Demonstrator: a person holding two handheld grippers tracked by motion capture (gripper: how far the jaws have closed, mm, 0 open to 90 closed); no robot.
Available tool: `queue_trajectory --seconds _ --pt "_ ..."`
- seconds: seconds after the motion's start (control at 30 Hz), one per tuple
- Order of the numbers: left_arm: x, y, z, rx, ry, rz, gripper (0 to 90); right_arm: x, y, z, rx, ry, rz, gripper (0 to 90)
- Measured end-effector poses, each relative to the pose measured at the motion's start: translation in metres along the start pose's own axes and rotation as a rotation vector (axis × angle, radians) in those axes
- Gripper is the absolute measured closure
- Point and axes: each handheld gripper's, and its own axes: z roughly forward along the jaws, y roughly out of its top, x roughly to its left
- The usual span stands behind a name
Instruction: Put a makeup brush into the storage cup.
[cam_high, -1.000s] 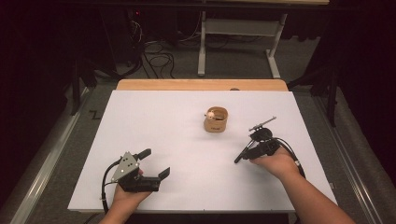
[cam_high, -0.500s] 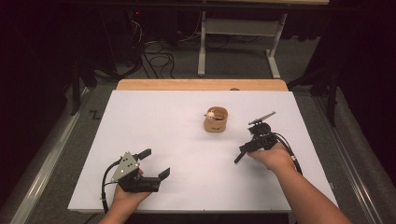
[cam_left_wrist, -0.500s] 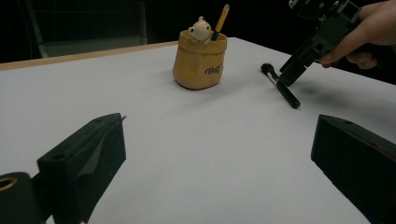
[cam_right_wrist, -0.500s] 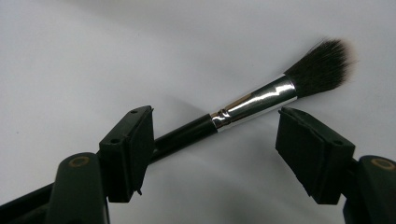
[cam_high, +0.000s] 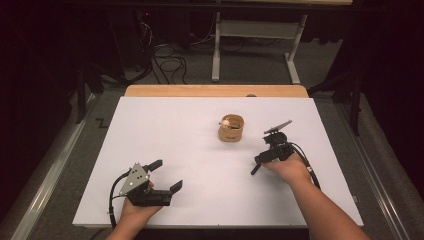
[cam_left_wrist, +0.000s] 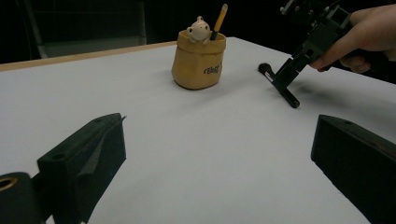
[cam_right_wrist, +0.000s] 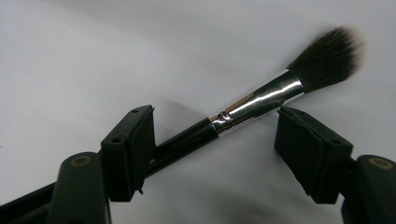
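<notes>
Your right gripper (cam_right_wrist: 212, 149) straddles the black-handled, silver-ferruled makeup brush (cam_right_wrist: 261, 100) lying on the white table (cam_high: 165, 130), jaws closing but not gripping yet. Tan pouch-shaped holder (cam_high: 231, 128) at 11 o'clock. Left gripper (cam_high: 167, 175) rests released.

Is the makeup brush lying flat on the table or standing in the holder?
Lying flat. The makeup brush rests on the white table, between the right gripper jaws.
</notes>
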Motion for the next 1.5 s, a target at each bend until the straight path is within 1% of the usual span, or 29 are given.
queue_trajectory --seconds 0.13,0.2,0.23,0.43,0.7,1.1,1.27,1.5 --pt "0.0001 0.0000 -0.0002 -0.001 0.001 0.000 4.0 0.0000 -0.0006 -0.0004 0.005 -0.012 0.004 35.1" --pt "0.0002 0.0000 -0.0001 0.000 0.001 0.000 4.0 -0.0007 -0.0013 -0.0006 -0.001 -0.011 0.009 37.9" --pt "0.0002 0.0000 -0.0001 0.000 0.000 0.000 4.1 -0.0017 -0.0017 -0.0010 -0.003 -0.015 0.003 39.2" --pt "-0.0003 0.0000 0.0000 -0.001 -0.001 0.001 4.1 -0.0041 -0.0032 -0.0031 -0.001 -0.006 0.013 46.6" --pt "-0.0004 0.0001 0.0000 -0.002 -0.003 0.000 4.1 -0.0060 -0.0032 -0.0041 0.006 -0.017 0.012 52.8" --pt "-0.0002 0.0000 0.0000 -0.002 -0.006 0.000 4.2 -0.0085 -0.0037 -0.0049 0.009 -0.028 0.011 65.1" --pt "-0.0004 0.0000 0.0001 -0.002 -0.008 0.000 4.2 -0.0087 -0.0040 -0.0052 0.011 -0.028 0.011 66.4" --pt "-0.0002 0.0001 0.0000 -0.002 -0.007 -0.001 4.2 -0.0089 -0.0047 -0.0059 0.020 -0.017 0.016 62.3"
